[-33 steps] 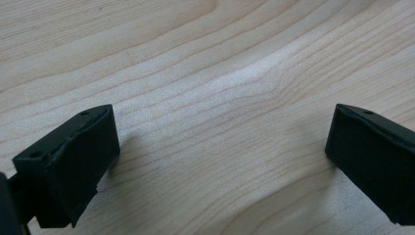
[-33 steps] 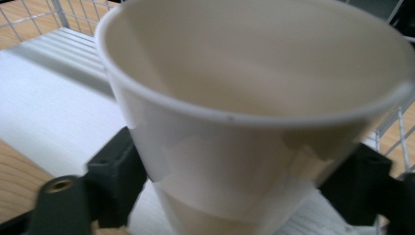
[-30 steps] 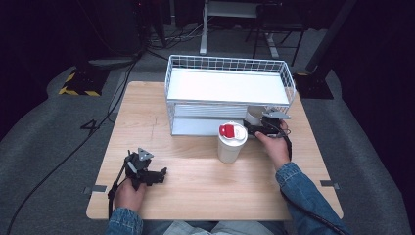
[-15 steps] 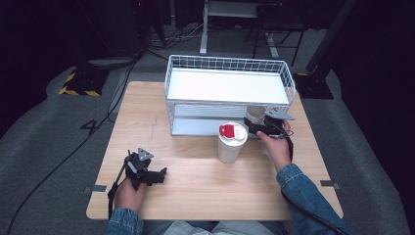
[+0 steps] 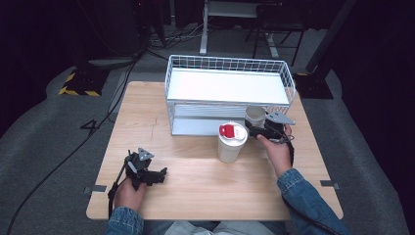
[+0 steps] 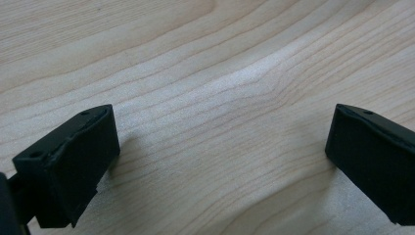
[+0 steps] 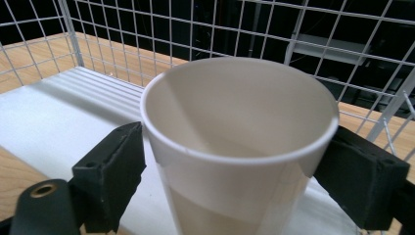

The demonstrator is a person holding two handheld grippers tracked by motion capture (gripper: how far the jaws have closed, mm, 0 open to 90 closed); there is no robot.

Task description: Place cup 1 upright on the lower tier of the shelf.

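An open white paper cup [image 7: 235,147] sits between my right gripper's [image 7: 235,181] jaws, which are shut on its sides. In the high view this cup [image 5: 255,116] is at the front right of the white wire rack [image 5: 230,85], level with its lower shelf, and the right gripper [image 5: 254,125] reaches in from the right. A second white cup with a red-patched lid [image 5: 232,142] stands on the table just left of that hand. My left gripper [image 5: 159,174] rests near the table's front left. Its jaws stand wide apart over bare wood [image 6: 220,156], with nothing between them.
The rack has a white top shelf and a lower white shelf [image 7: 58,112] behind wire mesh. The wooden table [image 5: 147,122] has free room to the left and in front of the rack. Dark floor with cables surrounds it.
My right gripper with the cup has edged slightly left toward the rack. The left gripper has stayed put.
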